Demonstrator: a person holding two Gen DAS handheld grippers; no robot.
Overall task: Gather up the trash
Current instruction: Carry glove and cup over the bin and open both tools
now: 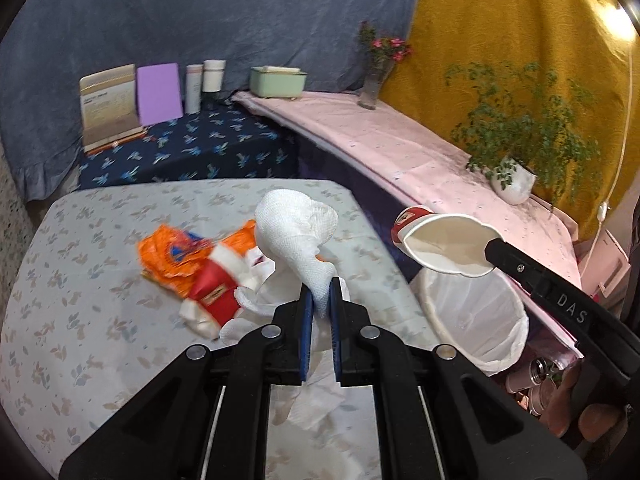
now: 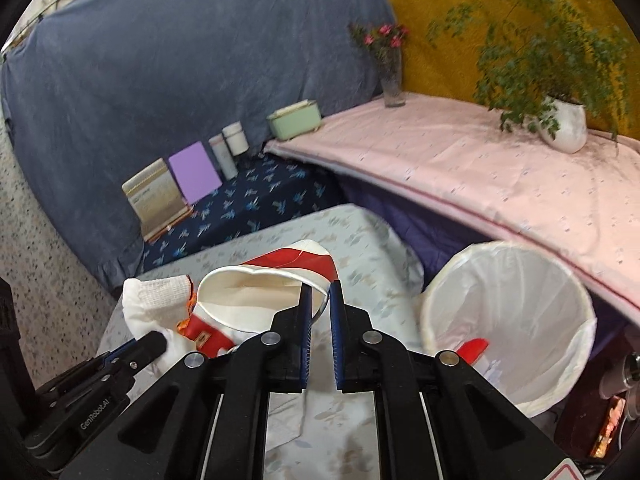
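A: What is held?

B: A crumpled white paper napkin [image 1: 296,224] is clamped in the left gripper [image 1: 321,292], mid-frame above the floral-clothed table [image 1: 80,340]. A squashed red-and-white paper cup [image 2: 276,280] is pinched by its rim in the right gripper [image 2: 320,292].

A: Which step is in hand?

B: Carrying, it is judged. The white-lined round bin [image 2: 520,288] is seen at lower right, some red scrap already inside.

A: What is called for next?

B: Both loads should be brought over the bin's mouth and released. An orange wrapper [image 1: 176,256] is left on the table.

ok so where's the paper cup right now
The paper cup is pinched by its rim in the right gripper, lifted above the table edge, left of the white-lined bin.
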